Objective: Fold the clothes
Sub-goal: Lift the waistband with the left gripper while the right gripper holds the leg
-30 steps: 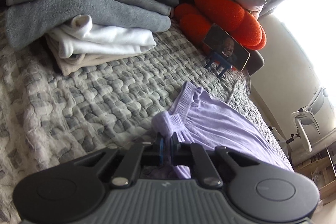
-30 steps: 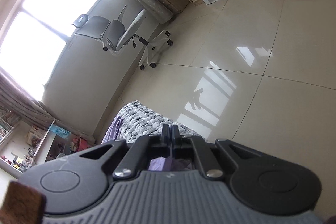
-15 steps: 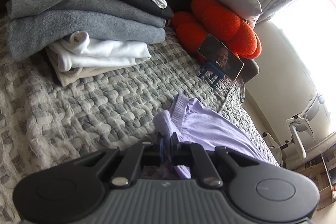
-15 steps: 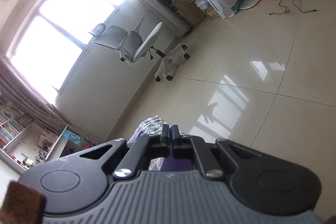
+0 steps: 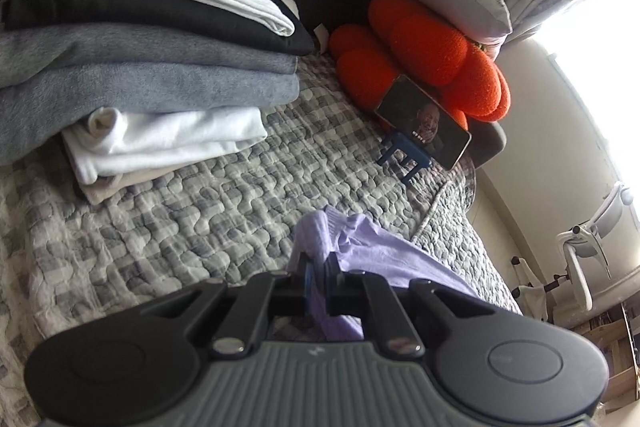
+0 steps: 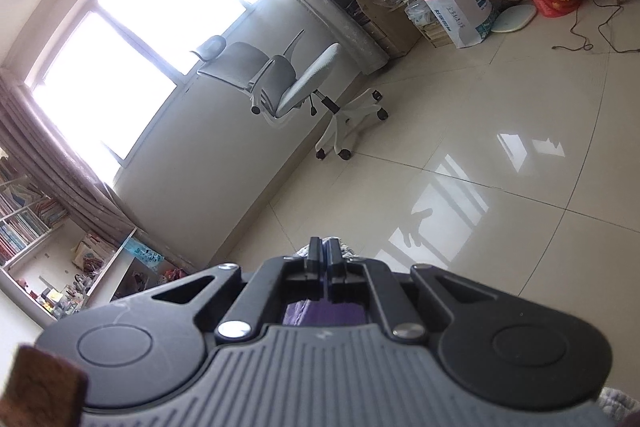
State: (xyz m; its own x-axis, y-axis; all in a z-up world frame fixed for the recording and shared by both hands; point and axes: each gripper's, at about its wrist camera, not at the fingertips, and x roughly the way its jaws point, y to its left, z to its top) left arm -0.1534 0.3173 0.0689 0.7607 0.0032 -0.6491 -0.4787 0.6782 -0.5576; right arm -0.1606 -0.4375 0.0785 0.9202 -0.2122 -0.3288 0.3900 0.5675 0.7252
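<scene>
Left gripper [image 5: 318, 263] clamps the lilac garment [image 5: 384, 259], which trails across the quilt [image 5: 200, 223] toward its far edge; right gripper [image 6: 324, 251] pinches purple cloth [image 6: 324, 313] shut.

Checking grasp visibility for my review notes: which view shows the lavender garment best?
The left wrist view: the lavender garment drapes over the quilt from the shut left gripper. The right wrist view shows only a dark purple strip behind the right gripper.
</scene>
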